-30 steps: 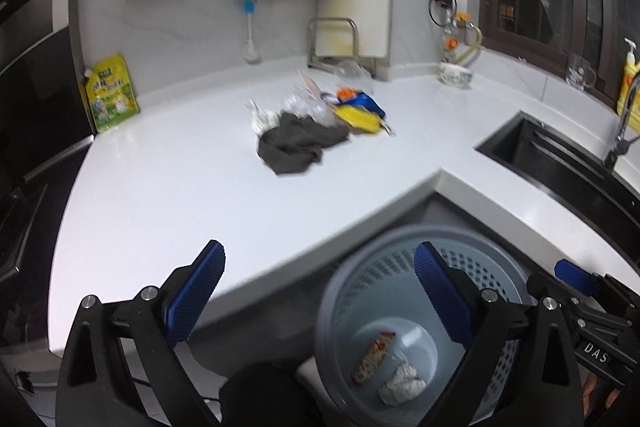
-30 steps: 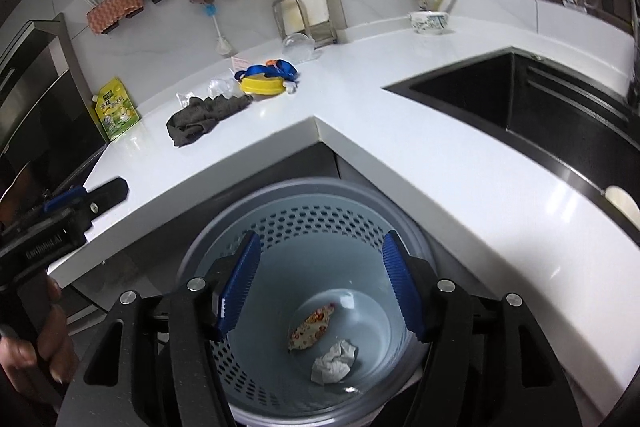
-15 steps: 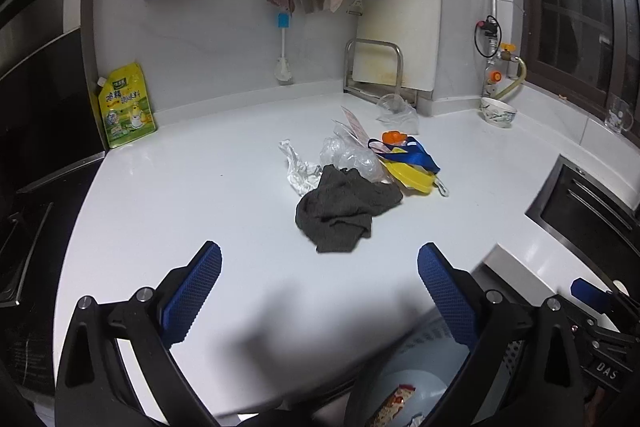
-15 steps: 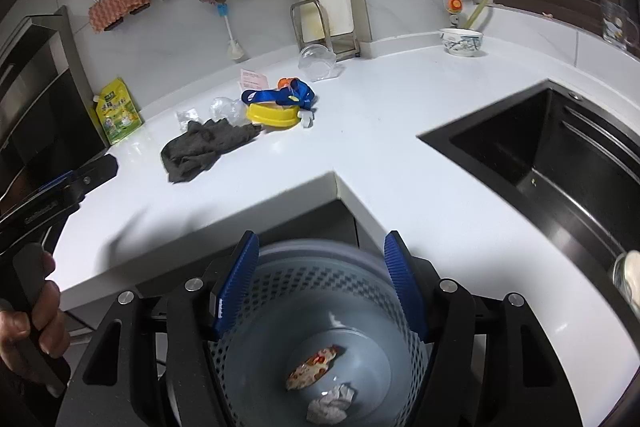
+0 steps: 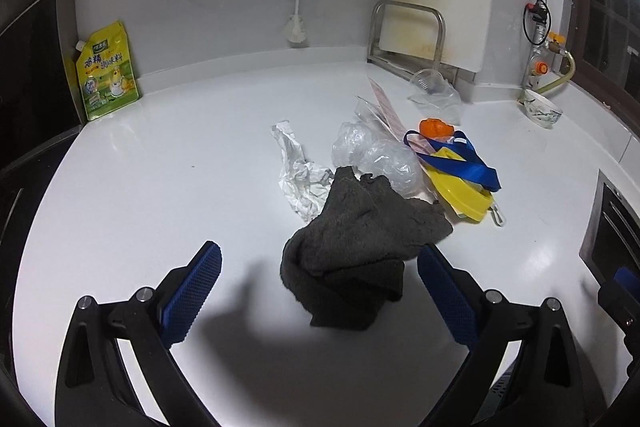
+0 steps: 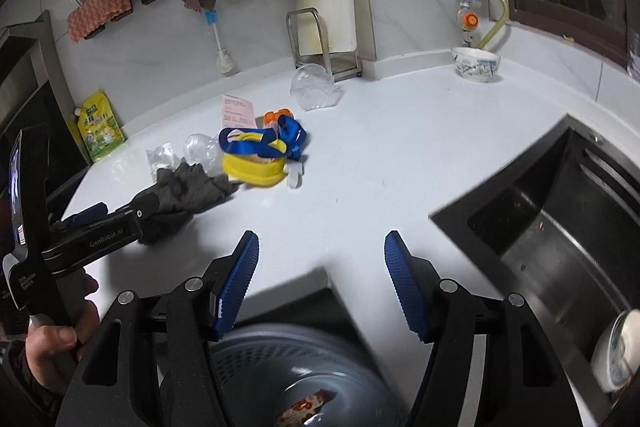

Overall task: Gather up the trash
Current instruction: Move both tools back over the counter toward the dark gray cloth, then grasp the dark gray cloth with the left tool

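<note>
The left tongs (image 5: pixel 319 287) have moved from over the round grey plastic bin (image 6: pixel 296 367) up to the crumpled dark grey cloth (image 5: pixel 352 259) on the white bench (image 5: pixel 160 187)

Black tongs (image 5: pixel 318 291); blue ribbed pads (image 6: pixel 402 285); silver screws.

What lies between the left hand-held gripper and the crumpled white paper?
The dark grey cloth lies between the open left hand-held gripper and the crumpled white paper, covering its near edge. That shows in the left wrist view.
</note>
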`<state>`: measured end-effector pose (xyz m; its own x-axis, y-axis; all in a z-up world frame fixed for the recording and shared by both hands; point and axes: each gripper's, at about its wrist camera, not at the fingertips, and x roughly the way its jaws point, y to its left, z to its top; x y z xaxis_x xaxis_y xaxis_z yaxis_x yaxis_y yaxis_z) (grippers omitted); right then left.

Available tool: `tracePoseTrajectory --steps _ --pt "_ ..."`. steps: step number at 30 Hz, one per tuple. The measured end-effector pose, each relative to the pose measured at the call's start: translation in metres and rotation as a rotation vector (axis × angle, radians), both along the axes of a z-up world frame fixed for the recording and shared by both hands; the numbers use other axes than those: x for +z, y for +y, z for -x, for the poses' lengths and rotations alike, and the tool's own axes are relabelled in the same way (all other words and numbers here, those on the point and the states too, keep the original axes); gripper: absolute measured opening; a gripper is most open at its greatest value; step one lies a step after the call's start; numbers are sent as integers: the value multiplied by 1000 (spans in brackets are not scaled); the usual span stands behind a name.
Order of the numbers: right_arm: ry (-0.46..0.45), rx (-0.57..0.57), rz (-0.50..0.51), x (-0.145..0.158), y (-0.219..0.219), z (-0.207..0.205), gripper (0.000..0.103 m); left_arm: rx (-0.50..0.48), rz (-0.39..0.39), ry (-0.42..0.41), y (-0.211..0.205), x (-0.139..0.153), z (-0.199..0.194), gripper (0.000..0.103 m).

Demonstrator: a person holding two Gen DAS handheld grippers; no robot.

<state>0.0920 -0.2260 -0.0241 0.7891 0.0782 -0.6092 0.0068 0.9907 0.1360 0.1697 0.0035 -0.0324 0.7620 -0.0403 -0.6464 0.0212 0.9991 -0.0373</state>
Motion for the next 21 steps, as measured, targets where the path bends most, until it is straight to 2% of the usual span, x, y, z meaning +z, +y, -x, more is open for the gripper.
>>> tracePoseTrajectory --steps 2,7,14,15,19,21 --pt "16 0 8 0 1 -13 63 -1 -13 4 -3 -2 -6 91" --pt "14 15 -16 6 2 -43 63 -26 0 68 -8 -12 -17 71" --pt "59 54 10 9 11 -95 63 -29 36 90 -7 -14 -21 50" --pt "68 61 15 9 12 -103 63 -25 39 89 -6 -14 -21 44" --pt "112 101 -7 5 16 -137 63 -23 66 104 -1 -15 -21 32" --pt "133 115 -27 2 17 -151 63 -25 75 107 1 -16 -21 30"
